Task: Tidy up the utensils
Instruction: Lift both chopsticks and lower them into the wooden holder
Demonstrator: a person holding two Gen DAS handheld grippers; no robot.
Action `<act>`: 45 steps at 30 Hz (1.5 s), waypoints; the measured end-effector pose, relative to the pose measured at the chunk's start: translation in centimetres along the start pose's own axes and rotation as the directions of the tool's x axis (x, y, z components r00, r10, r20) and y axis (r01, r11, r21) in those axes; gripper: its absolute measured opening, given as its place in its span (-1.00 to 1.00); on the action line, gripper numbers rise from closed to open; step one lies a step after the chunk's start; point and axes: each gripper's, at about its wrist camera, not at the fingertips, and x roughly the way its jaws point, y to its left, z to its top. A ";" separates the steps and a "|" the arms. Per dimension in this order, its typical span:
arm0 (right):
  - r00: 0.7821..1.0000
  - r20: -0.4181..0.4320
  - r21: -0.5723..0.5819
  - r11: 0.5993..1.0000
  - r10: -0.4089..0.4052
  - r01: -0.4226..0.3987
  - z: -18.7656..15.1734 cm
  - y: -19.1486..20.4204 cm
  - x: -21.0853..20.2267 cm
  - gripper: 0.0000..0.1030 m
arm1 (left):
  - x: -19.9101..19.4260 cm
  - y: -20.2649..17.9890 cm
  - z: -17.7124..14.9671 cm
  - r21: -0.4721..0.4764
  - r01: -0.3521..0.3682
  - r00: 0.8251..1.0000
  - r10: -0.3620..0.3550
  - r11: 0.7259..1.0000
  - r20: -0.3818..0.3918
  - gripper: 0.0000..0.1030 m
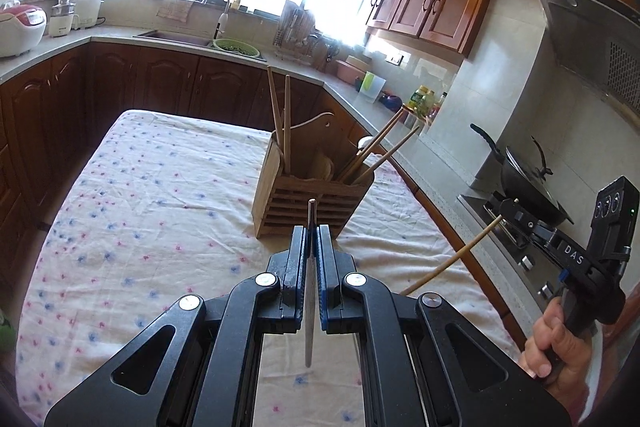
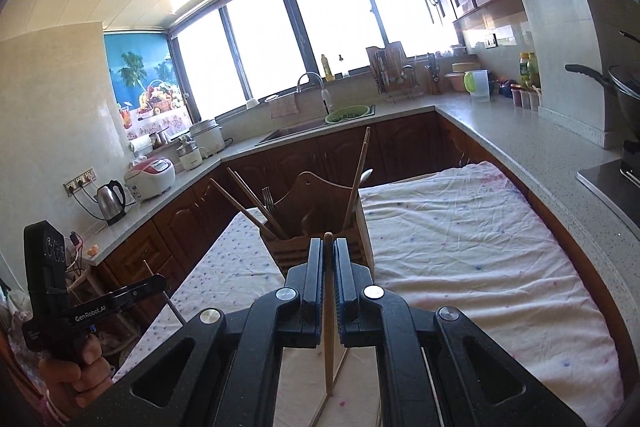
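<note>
Left gripper (image 1: 311, 239): clenched on a thin metal utensil (image 1: 309, 307), which is pinched between the pads and stands upright, its tip rising just above the fingertips; what kind of utensil it is cannot be told.
Right gripper (image 2: 328, 251): clamped on a wooden chopstick (image 2: 329, 327), held upright between the pads, its lower end hanging over the cloth.
Wooden holder (image 1: 304, 195): stood on the floral tablecloth (image 1: 160, 195), at 12 o'clock just beyond the left fingertips.
Holder contents: wooden chopsticks (image 1: 280, 123) are leaned out at 11 o'clock and at 2 o'clock; a fork (image 2: 267, 201) is seen among them in the right wrist view.
Right hand (image 1: 556, 343): wrapped round its gripper handle at 4 o'clock in the left wrist view.
Left hand (image 2: 78, 367): seen at 8 o'clock in the right wrist view.
</note>
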 end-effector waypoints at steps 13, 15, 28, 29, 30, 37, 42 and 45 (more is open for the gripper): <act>1.000 0.016 0.000 1.000 0.012 -0.012 1.1 -0.1 0.7 -0.90 | -0.2 -0.5 2.3 0.030 -0.020 0.998 0.019 0.999 0.058 -0.92; 1.000 0.023 -0.002 1.000 0.011 -0.011 1.4 -0.1 0.8 -0.90 | -0.1 -0.6 2.7 0.038 -0.026 0.997 0.023 0.999 0.068 -0.92; 0.990 0.144 -0.016 1.000 0.014 -0.012 6.7 0.4 2.1 -0.90 | 1.2 -2.7 8.9 0.112 -0.040 0.985 0.020 0.993 0.173 -0.92; 0.988 0.155 -0.013 1.000 0.017 -0.015 7.4 0.4 2.4 -0.90 | 1.4 -3.1 9.6 0.120 -0.043 0.983 0.020 0.992 0.185 -0.92; 0.986 0.167 -0.010 1.000 0.022 -0.021 8.0 0.4 2.7 -0.90 | 1.6 -3.4 10.3 0.128 -0.048 0.980 0.022 0.991 0.198 -0.92; 0.971 0.240 -0.013 1.000 0.014 -0.011 12.6 0.8 5.4 -0.90 | 4.3 -4.4 14.8 0.138 -0.089 0.964 0.050 0.986 0.263 -0.92; 0.967 0.253 -0.015 1.000 -0.005 0.009 13.7 0.4 8.1 -0.90 | 7.3 -4.0 15.8 0.116 -0.121 0.960 0.086 0.986 0.267 -0.92; 0.971 0.240 -0.020 1.000 -0.013 0.018 13.3 0.0 9.5 -0.90 | 9.0 -3.5 14.9 0.109 -0.136 0.961 0.105 0.985 0.256 -0.92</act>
